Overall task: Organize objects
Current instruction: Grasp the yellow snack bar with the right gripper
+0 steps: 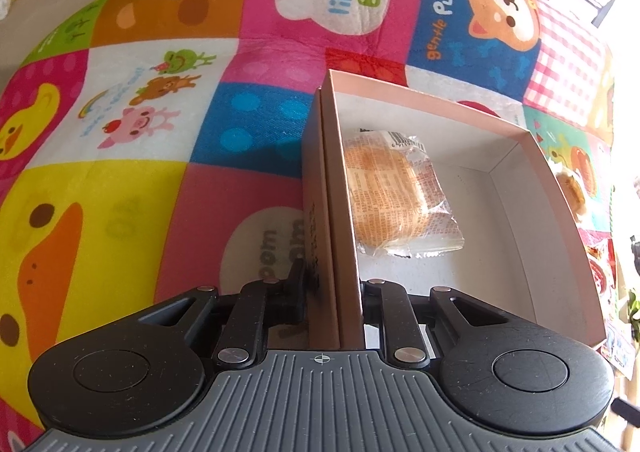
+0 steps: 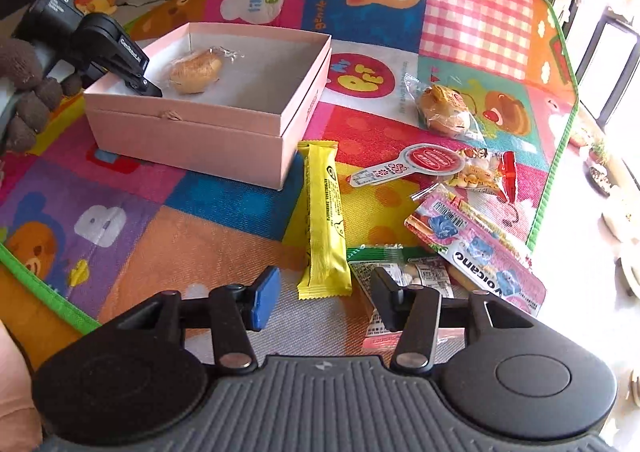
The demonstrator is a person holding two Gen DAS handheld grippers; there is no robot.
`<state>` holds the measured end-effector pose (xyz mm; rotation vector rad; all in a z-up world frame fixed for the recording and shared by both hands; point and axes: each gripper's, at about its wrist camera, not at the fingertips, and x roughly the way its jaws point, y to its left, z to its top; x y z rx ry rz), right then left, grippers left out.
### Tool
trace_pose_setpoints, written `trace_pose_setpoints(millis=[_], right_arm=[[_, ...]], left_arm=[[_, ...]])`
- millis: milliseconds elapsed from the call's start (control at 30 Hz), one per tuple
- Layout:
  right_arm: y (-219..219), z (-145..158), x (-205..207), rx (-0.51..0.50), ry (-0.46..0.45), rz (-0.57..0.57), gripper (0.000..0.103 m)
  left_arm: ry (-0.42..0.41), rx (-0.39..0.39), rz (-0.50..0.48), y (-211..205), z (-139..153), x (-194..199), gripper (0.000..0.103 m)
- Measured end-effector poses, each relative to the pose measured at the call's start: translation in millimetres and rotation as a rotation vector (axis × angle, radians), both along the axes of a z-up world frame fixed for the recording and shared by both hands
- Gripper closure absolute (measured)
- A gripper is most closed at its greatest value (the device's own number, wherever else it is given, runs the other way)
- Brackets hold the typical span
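A pink cardboard box (image 1: 536, 180) (image 2: 200, 132) stands open on a patchwork cartoon mat. One wrapped bun (image 1: 384, 196) (image 2: 195, 70) lies inside it. My left gripper (image 1: 332, 292) (image 2: 132, 72) is shut on the box's left wall, one finger inside and one outside. My right gripper (image 2: 324, 292) is open and empty, low over the mat, just short of a yellow snack bar (image 2: 324, 216) and a green packet (image 2: 400, 272). A second wrapped bun (image 2: 444, 108) lies to the right of the box.
Loose snacks lie right of the box: a pink Volcano packet (image 2: 480, 252), a red round-label snack (image 2: 424, 164) and a small sweets bag (image 2: 480, 172). The mat's green edge (image 2: 552, 156) runs along the right. Plush toys (image 2: 24, 92) sit at the far left.
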<state>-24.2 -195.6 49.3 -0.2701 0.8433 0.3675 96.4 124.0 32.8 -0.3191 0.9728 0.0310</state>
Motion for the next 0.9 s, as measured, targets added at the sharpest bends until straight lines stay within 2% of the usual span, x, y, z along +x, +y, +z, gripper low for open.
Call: trace_pose_setpoints(millis=[100, 167, 233, 400, 467, 533, 633, 700, 800, 867, 900], right_arm=[[-22, 18, 0, 0.050, -0.049, -0.044, 0.041], [-41, 29, 11, 0.032, -0.121, -0.125, 0.024], [-63, 32, 26, 0.045, -0.153, -0.206, 0.023], [-107, 5, 75, 0.139, -0.061, -0.327, 0.023], [-112, -9, 81, 0.178, 0.006, -0.342, 0.022], [-106, -14, 69, 0.231, 0.043, -0.307, 0.018], [-91, -5, 41, 0.289, 0.082, -0.182, 0.018], [-80, 2, 29, 0.245, 0.054, -0.150, 0.018], [-72, 10, 29, 0.169, 0.009, -0.170, 0.022], [-68, 10, 35, 0.141, 0.003, -0.196, 0.038], [-65, 11, 38, 0.141, 0.005, -0.188, 0.042]], left_arm=[[0.002, 0.008, -0.001, -2, 0, -1, 0.082], [0.001, 0.012, 0.004, -3, 0, -1, 0.082], [0.003, 0.010, 0.010, -2, 0, -1, 0.082], [0.008, 0.013, 0.010, -3, 1, -1, 0.083], [0.011, 0.015, 0.010, -3, 1, -1, 0.083], [0.012, 0.020, 0.009, -4, 1, -1, 0.083], [0.017, 0.025, 0.008, -5, 2, 1, 0.083], [0.013, 0.025, 0.004, -5, 1, 1, 0.083], [0.009, 0.020, 0.002, -4, 1, -1, 0.083], [0.008, 0.020, 0.002, -5, 0, -2, 0.083], [0.008, 0.022, 0.002, -5, 1, -2, 0.083]])
